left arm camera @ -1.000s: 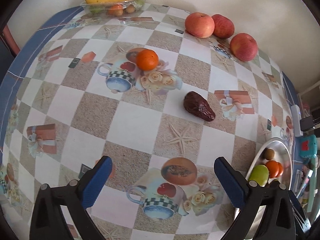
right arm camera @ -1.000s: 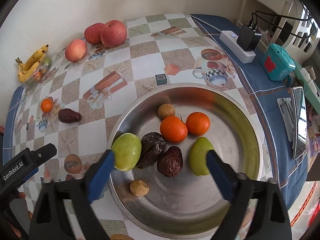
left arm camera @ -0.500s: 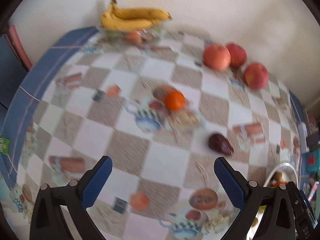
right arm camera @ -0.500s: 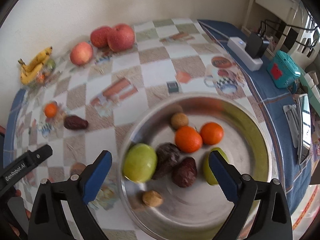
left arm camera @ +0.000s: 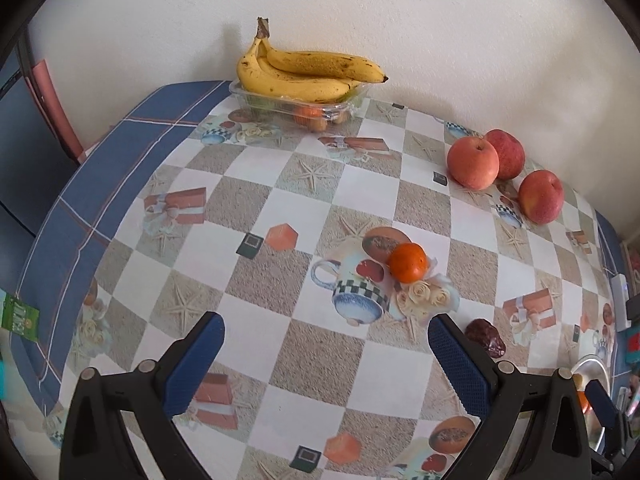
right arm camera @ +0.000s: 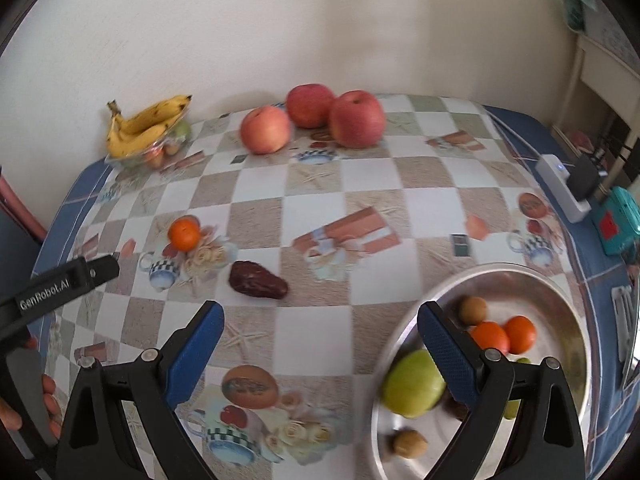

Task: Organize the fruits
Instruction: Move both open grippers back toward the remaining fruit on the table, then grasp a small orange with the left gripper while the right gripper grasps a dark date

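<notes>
A small orange [left arm camera: 408,262] [right arm camera: 184,234] lies on the checked tablecloth, and a dark red date [left arm camera: 485,337] [right arm camera: 257,280] lies near it. Three apples [left arm camera: 473,162] [right arm camera: 355,119] stand by the wall. A banana bunch [left arm camera: 304,76] [right arm camera: 144,128] rests on a clear tub. The metal bowl [right arm camera: 500,276] at the right holds oranges, green fruits and small brown ones. My left gripper [left arm camera: 326,360] hangs open and empty, short of the orange. My right gripper [right arm camera: 320,344] is open and empty, with the date ahead of it and the bowl under its right finger.
A white power strip [right arm camera: 562,184] with a black plug and a teal box [right arm camera: 618,220] sit on the blue cloth at the right edge. A hand [right arm camera: 28,396] holds the left gripper's handle at the lower left of the right wrist view.
Both grippers pulled back and tilted up. The orange and date now lie lower and nearer my left fingers. My right gripper swung left off the bowl toward the date.
</notes>
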Available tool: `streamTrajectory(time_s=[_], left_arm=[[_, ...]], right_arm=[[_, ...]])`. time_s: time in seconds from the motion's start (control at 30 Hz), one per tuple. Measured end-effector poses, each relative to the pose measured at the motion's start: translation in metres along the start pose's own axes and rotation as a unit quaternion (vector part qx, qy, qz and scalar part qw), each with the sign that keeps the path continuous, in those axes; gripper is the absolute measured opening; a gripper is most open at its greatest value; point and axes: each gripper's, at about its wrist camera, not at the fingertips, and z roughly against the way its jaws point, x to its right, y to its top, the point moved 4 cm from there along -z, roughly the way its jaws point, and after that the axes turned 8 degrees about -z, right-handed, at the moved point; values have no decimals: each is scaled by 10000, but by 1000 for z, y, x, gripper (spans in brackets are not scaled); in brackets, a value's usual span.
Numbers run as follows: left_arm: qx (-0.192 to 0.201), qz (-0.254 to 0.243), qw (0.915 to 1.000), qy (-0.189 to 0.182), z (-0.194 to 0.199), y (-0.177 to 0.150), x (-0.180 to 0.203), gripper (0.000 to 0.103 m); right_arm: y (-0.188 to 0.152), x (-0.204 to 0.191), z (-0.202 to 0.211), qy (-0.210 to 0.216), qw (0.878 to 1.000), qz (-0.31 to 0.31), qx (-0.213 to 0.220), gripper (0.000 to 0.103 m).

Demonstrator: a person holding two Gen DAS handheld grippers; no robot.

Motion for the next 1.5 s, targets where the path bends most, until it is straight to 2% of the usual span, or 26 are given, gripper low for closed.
streamTrajectory(time_s=[0.13, 0.37, 0.57, 0.7, 0.8, 0.97, 1.2, 1.4, 1.5], left_arm=[[-52, -127, 9999, -12, -9, 3, 0, 103], [-474, -112, 9988, -104, -39, -5, 1, 103], [-213, 46, 9996, -187, -43, 2, -3, 103], [-94, 106, 9995, -268, -45, 9, -4, 103], [-60, 153, 9982, -575, -47, 13, -1, 103], [-66, 193, 9976, -656, -54, 18, 10, 102], [-136, -4, 9968, -783, -67, 23, 27, 101], [-214, -13, 9948, -992, -80, 28, 32, 95], [-189, 9, 9934, -1131, -88, 33, 32, 88]], right_arm=[[0, -10, -10, -66, 10000, -10, -41, 97], [0, -16, -31, -28, 9986, -377, -381, 98], [-6, -13, -52, 112, 9944, -692, -794, 98], [-4, -6, -58, 55, 9915, -933, -904, 97], [-1, -3, -59, 11, 9911, -1010, -866, 97], [2, -3, -63, 167, 9891, -1182, -860, 97], [9, -11, -70, 120, 9896, -1195, -788, 97], [12, -20, -79, 96, 9907, -1085, -811, 97], [12, -25, -84, 139, 9906, -1057, -854, 92]])
